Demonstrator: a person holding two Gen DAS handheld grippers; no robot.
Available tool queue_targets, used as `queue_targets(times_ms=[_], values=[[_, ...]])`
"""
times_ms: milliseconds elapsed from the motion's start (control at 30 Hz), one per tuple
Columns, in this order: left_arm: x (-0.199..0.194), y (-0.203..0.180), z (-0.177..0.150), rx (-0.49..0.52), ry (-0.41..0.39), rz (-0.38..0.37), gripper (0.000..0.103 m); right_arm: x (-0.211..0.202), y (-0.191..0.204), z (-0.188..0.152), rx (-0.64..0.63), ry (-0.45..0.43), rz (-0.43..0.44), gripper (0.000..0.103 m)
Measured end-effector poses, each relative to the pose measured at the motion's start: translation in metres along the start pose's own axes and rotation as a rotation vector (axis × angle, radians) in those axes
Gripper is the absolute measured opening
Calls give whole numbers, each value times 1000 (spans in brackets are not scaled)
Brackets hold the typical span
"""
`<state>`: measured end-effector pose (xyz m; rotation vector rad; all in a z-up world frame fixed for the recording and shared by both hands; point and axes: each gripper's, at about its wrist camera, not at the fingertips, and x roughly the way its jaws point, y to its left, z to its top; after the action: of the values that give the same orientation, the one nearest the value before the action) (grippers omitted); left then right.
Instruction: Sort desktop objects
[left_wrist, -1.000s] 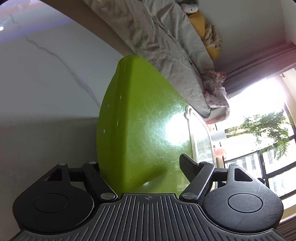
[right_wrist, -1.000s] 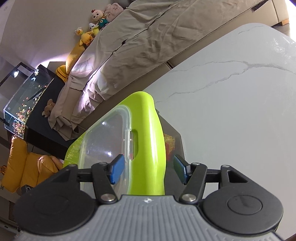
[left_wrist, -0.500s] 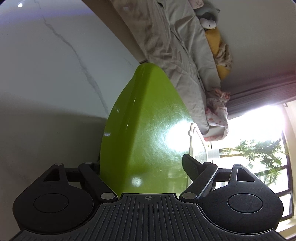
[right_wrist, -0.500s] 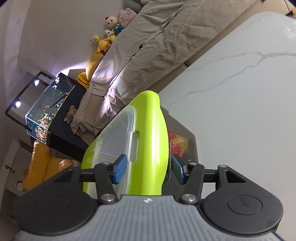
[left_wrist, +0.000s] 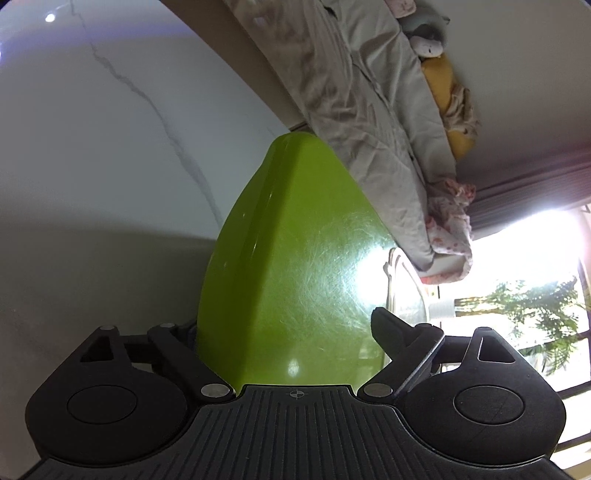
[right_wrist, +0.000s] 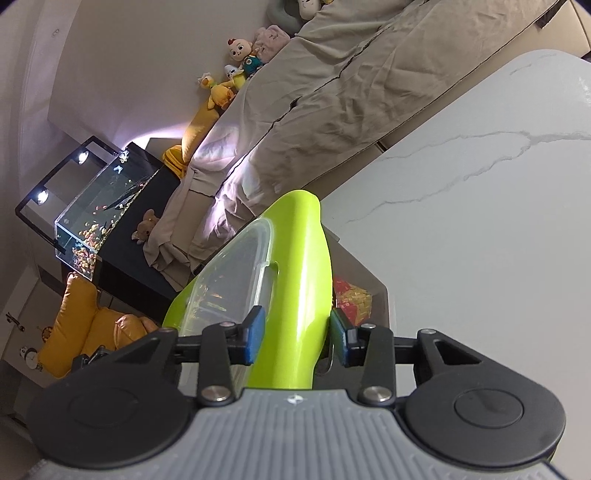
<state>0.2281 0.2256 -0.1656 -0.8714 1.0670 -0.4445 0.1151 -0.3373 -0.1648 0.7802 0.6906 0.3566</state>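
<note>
Left gripper (left_wrist: 291, 332): jaws opening, already wide. The green lid (left_wrist: 295, 266) stands between them; the right finger is clear of it, the left finger's contact is hidden behind the lid's edge. Judged: no longer a real grip.

Lid: tilted up on edge over the white marble table (left_wrist: 92, 166), clear panel facing away from the table. In the right view it stands over an open box (right_wrist: 376, 295) holding coloured blocks (right_wrist: 351, 295).

Right gripper (right_wrist: 295, 334): jaws closing round the lid's green rim (right_wrist: 299, 295); blue pads at or just off its two faces, firm contact not certain.

Risks, as judged:
- Handover gap. If the left lets go before the right bites, the lid could drop onto the box or table.
- Smooth, curved rim; pads may slide and the lid pivot.
- A single grip at one end; the far end may swing and knock the blocks.
</note>
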Motion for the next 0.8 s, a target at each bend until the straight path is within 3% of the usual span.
queue_targets(times_ms=[500,567,800], values=[[11,-2,4,-5,15,-16,93,0,5,3,-17,-3,-27,42],[25,19,4,5,4,-34,93,0,6,4,-15,-4,-32,42],[20,25,3,49,34,-35,94,-1,13,7,-32,-6,-70,38]])
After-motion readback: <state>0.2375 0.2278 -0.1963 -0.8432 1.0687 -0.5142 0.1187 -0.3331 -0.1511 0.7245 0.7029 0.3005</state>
